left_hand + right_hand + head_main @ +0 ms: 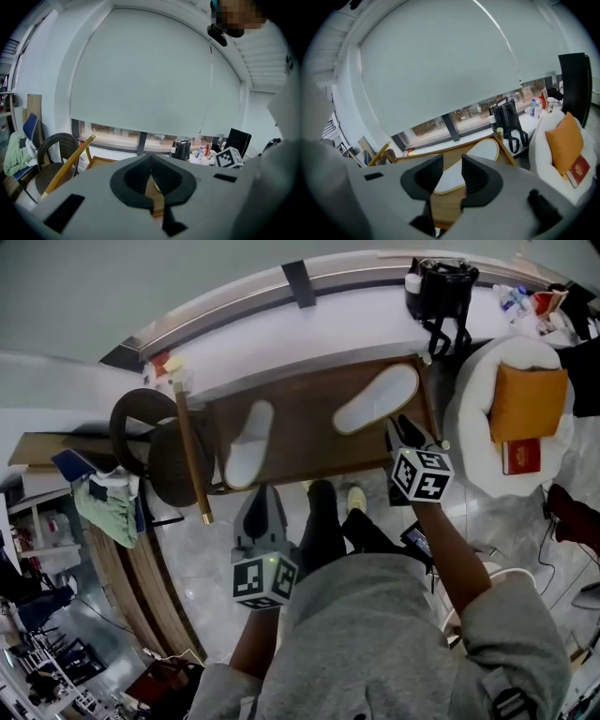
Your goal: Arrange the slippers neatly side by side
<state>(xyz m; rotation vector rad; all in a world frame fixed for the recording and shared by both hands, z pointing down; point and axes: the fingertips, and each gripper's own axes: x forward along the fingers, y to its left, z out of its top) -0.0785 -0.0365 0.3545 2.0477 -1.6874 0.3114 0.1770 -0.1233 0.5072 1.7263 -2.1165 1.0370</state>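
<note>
Two white slippers lie on the brown wooden table (309, 427): the left slipper (249, 443) straight, the right slipper (377, 399) skewed and well apart from it. They are likely light, soft and floppy, so pinch the firmer sole edge at the heel. Your right gripper (405, 435) sits near that heel with its jaws parted, pinching nothing. Your left gripper (261, 512) is closed on nothing, short of the table.

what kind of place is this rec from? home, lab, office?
Probably a lounge or office sitting corner, by a wide window. Clues: the roller blind over the glass, a white armchair with an orange cushion, and a wooden table holding two white slippers.
</note>
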